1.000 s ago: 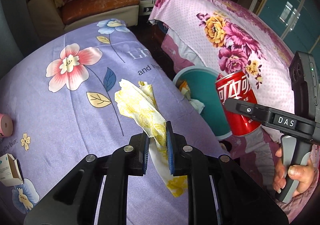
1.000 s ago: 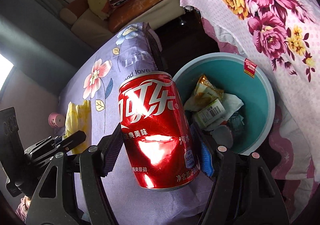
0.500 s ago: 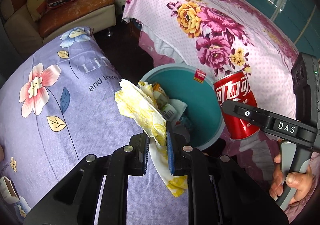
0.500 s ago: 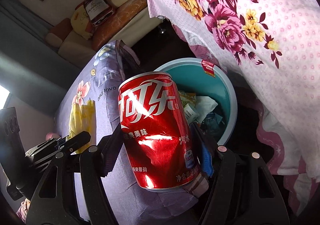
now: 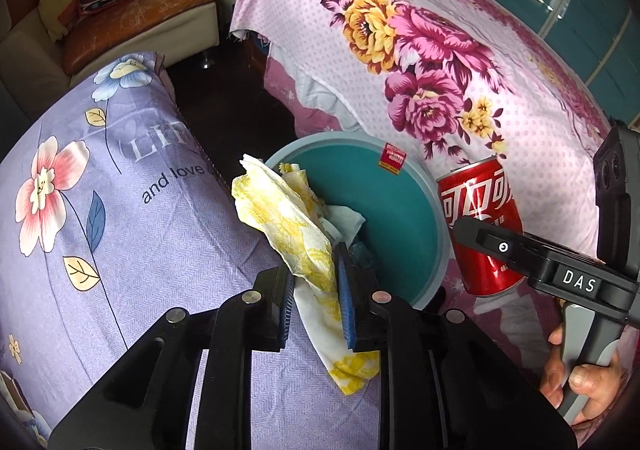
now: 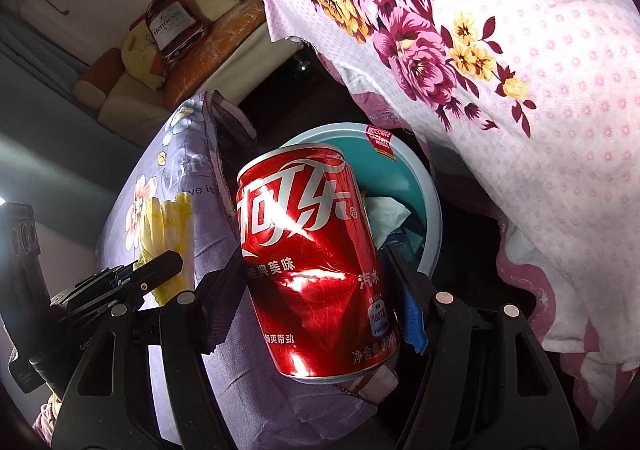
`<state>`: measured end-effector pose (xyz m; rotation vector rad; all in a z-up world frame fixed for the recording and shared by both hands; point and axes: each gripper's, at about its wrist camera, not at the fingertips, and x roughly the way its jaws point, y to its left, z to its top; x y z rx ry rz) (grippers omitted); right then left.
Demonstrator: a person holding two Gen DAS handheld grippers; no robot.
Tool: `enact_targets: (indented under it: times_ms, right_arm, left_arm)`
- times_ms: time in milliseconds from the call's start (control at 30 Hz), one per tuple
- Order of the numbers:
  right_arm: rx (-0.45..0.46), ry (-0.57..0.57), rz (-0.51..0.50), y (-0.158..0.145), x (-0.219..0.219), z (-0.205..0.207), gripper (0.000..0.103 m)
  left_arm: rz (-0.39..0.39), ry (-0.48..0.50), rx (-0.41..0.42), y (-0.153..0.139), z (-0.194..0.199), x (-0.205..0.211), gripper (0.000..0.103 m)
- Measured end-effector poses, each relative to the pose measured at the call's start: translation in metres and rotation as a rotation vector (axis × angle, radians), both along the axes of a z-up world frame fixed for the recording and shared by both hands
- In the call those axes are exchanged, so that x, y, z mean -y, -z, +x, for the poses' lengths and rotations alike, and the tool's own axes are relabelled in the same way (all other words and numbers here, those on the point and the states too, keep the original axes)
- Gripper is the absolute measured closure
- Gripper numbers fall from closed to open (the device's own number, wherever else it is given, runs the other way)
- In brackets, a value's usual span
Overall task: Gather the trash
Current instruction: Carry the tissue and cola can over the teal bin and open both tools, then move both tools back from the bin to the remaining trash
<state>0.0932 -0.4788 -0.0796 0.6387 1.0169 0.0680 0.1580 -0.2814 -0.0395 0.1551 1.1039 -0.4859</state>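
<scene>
Two handheld grippers carry trash beside a teal bin wedged between two cloth-covered surfaces.

Nearest, the left gripper (image 5: 314, 292) is clamped on a crumpled yellow-and-white paper napkin (image 5: 288, 226), whose upper end leans over the near rim of the teal bin (image 5: 438, 246) while its tail hangs below the blue pads. To its right, the right gripper (image 6: 316, 290) squeezes a red soda can (image 6: 312, 262), held upright just beside the bin's right rim; whether it clears the rim is hard to judge through the fisheye. Inside the bin lies white paper and other wrappers. The purple floral cloth (image 5: 100, 218) ends at the bin's left edge, the pink floral cloth (image 5: 420, 62) drapes close on the right, and a narrow dark floor gap (image 5: 224, 106) runs beyond toward a sofa (image 5: 132, 26).
</scene>
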Motion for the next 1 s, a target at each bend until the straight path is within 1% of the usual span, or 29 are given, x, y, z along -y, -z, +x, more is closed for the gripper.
enact_targets:
  times_ms: [33,67,100,133,167,267,367,567,700,833,1000]
  right_arm:
    - [-0.003,0.002,-0.001,0.001,0.000,0.001,0.039]
    - [-0.005,0.003,-0.002,0.001,0.000,0.001,0.039]
    - [-0.008,0.003,-0.003,0.002,0.000,0.002,0.039]
    - [-0.010,0.003,-0.003,0.002,-0.001,0.003,0.039]
    - [-0.013,0.002,-0.006,0.002,-0.002,0.004,0.039]
    - [-0.020,-0.003,-0.011,0.004,-0.005,0.008,0.039]
    - [-0.028,-0.013,-0.023,0.004,-0.010,0.010,0.039]
    - [-0.071,-0.039,-0.069,0.009,-0.019,0.017,0.039]
    - [-0.098,-0.048,-0.076,0.013,-0.024,0.018,0.038]
    - [-0.116,-0.063,-0.090,0.013,-0.035,0.019,0.030]
    - [-0.120,-0.076,-0.101,0.009,-0.049,0.021,0.028]
  left_arm:
    - [-0.005,-0.003,-0.003,0.001,0.001,0.001,0.064]
    - [-0.010,-0.007,-0.003,0.001,0.002,0.000,0.051]
    - [-0.013,-0.011,0.002,0.001,0.003,-0.001,0.045]
    - [-0.016,-0.016,0.008,0.000,0.003,-0.003,0.035]
    - [-0.017,-0.022,0.016,-0.001,0.003,-0.005,0.029]
    - [-0.021,-0.034,0.018,-0.001,0.004,-0.012,0.021]
    - [-0.015,-0.043,0.009,0.002,0.003,-0.020,0.015]
    - [0.017,-0.035,-0.010,0.012,-0.006,-0.036,0.013]
    - [0.016,-0.035,-0.022,0.014,-0.011,-0.050,0.012]
    - [0.013,-0.040,-0.021,0.014,-0.016,-0.062,0.011]
    - [0.007,-0.066,-0.018,0.012,-0.021,-0.082,0.011]
